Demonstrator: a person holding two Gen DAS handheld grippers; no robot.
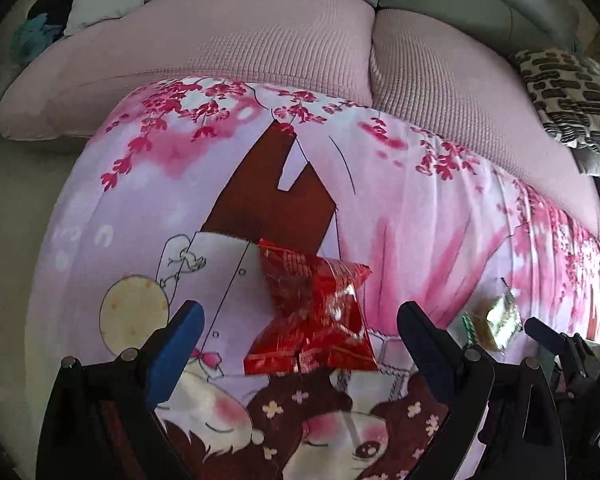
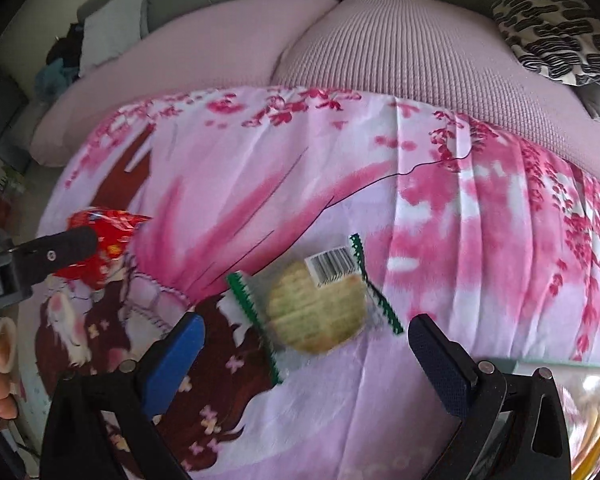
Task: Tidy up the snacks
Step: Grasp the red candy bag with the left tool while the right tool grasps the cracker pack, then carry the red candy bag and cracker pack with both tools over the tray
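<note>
Snacks lie loose on the pink cartoon-print cloth (image 1: 420, 208). From the left wrist, the left tool (image 1: 300, 320) stands spread apart, a crinkled red foil packet (image 1: 314, 316) just ahead between its fingers, probably lined up for pickup. From the right wrist, the right tool (image 2: 306, 340) gapes likewise; a clear green-edged cracker packet (image 2: 316, 308) sits just ahead.

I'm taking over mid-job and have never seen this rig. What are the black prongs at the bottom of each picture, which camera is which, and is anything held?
The prongs are hand-held two-finger grippers, each carrying its own forward-looking camera. The left gripper is open around a red snack packet lying on the pink printed blanket. The right gripper is open around a clear, green-edged biscuit packet on the same blanket. Neither is gripping anything. Each view catches the other gripper at its edge. Behind are pink cushions.
</note>
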